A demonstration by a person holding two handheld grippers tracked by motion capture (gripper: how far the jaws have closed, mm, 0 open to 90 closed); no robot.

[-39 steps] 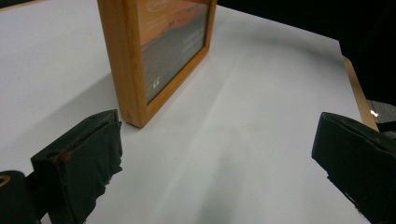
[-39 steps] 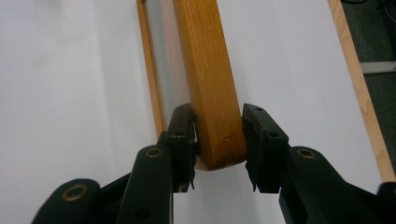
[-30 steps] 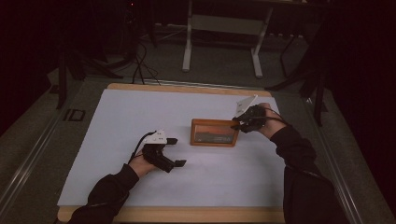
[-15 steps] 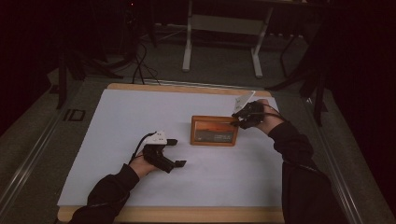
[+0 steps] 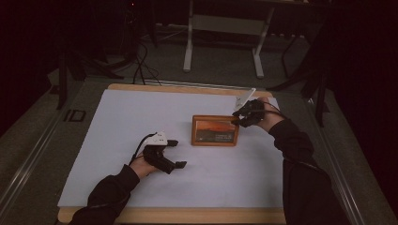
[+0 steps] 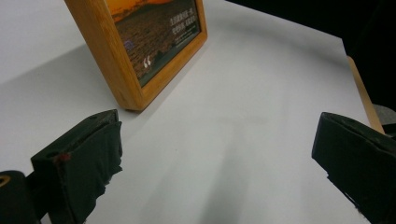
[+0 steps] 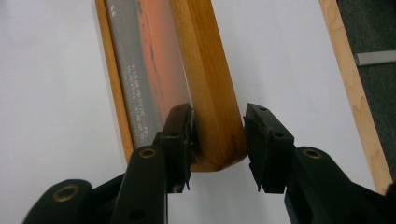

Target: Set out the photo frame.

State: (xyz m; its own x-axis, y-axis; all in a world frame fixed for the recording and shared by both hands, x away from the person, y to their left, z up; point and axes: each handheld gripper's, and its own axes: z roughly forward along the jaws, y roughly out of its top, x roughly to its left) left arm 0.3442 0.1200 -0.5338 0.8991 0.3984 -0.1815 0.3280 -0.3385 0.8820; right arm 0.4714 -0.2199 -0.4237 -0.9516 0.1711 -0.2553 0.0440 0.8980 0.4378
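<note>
Two tongs serve here: right tongs (image 7: 217, 140), jaws just eased and barely off the upright picture frame (image 5: 215, 131) mid-counter (image 5: 117, 117), should back straight off while left tongs (image 5: 174, 153) idle, wide open.

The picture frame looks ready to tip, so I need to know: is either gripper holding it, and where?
The right gripper straddles a corner of the picture frame; a small gap shows at one pad, so no firm hold. The left gripper is open, holding nothing.

Smooth wooden picture frame (image 5: 215, 131), matt white tabletop (image 5: 117, 122)
</note>
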